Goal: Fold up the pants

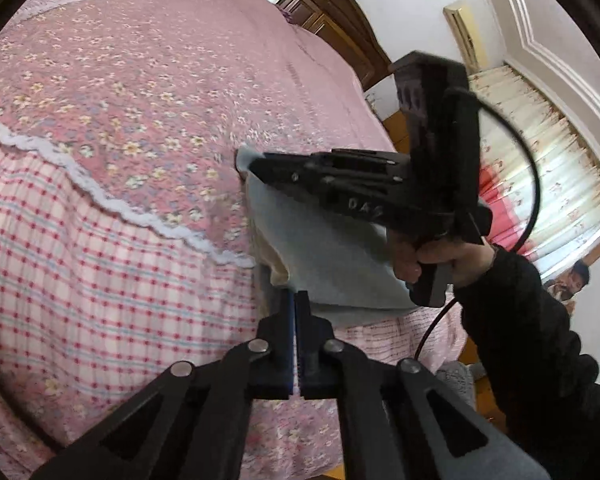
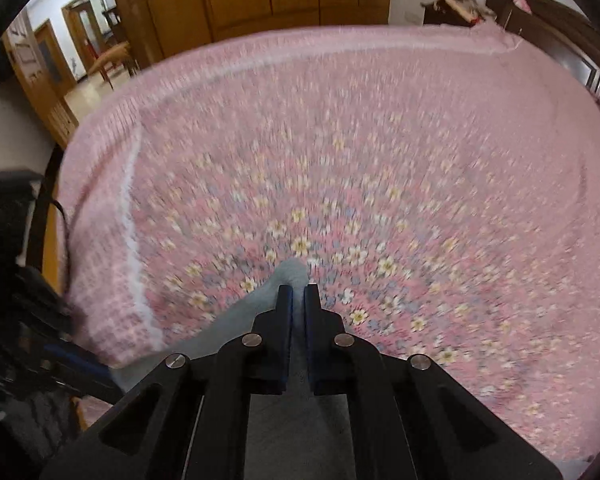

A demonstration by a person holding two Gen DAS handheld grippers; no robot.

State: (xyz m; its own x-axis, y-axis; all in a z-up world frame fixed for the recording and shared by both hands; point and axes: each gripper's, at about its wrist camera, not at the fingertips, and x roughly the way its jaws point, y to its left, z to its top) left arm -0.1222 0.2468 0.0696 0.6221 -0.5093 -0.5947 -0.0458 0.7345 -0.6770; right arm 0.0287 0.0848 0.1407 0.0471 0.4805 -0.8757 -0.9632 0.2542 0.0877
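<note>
Soft grey-blue pants (image 1: 332, 248) stretch over the bed's (image 1: 148, 92) pink floral quilt (lace-edged), one edge pinched by the left gripper (image 1: 296, 300), another clamped in the right gripper (image 2: 298, 294) fingers.

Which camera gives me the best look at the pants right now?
Left wrist view: the grey pants spread between both shut grippers, right gripper pinching the far corner. The right wrist view shows only a narrow strip by its fingers.

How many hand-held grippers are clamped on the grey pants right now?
2: the left hand-held gripper pinches the near edge, the right hand-held gripper pinches the far corner of the pants over the bed.
</note>
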